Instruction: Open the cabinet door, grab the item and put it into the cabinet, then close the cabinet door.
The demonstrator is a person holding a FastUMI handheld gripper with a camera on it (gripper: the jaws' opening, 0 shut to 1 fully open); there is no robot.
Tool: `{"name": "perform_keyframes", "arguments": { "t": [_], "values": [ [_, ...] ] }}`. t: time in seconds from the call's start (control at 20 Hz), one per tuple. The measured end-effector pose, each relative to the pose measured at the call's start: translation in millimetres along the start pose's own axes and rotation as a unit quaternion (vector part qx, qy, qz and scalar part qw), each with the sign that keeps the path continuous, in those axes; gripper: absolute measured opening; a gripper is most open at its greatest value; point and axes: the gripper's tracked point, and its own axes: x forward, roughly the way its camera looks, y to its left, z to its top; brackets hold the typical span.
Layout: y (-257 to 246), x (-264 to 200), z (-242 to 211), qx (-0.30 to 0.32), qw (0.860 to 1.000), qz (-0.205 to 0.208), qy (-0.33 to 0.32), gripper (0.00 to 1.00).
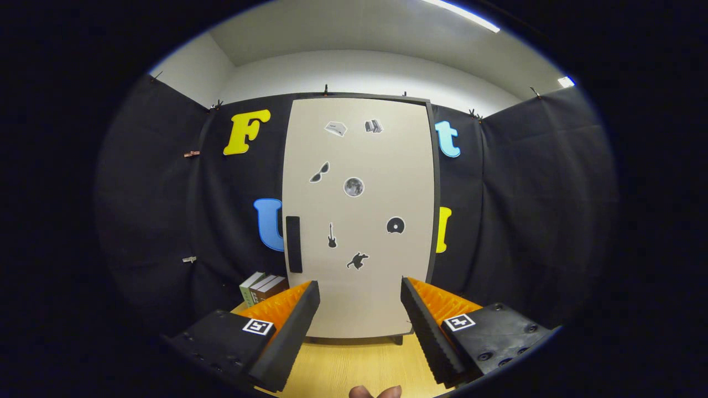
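Note:
A tall beige cabinet [357, 221] stands upright on the wooden table [354, 367], beyond my fingers. Its door is shut and carries several small stickers. A dark vertical handle [293, 244] sits on the door's left edge, just above and beyond my left fingertip. My gripper [359, 296] is open, with nothing between its fingers, and it faces the lower part of the door from a short distance. Three books [262, 287] stand beside the cabinet's lower left corner, partly hidden behind my left finger [287, 323].
Black cloth walls close in the booth behind and on both sides of the cabinet. A fingertip of a hand [375, 392] shows at the near edge of the table, below my fingers. Bare tabletop lies between the fingers and the cabinet's base.

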Motion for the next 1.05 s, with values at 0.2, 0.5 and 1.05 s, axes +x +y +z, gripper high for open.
{"name": "perform_keyframes", "arguments": {
  "t": [0.2, 0.5, 1.05],
  "values": [
    [0.6, -0.4, -2.2, 0.001, 1.000, 0.002, 0.003, 0.96],
    [-1.1, -0.6, -4.4, 0.000, 1.000, 0.001, 0.004, 0.96],
    [-3.7, -0.7, -3.4, 0.000, 1.000, 0.000, 0.003, 0.96]
  ]
}}
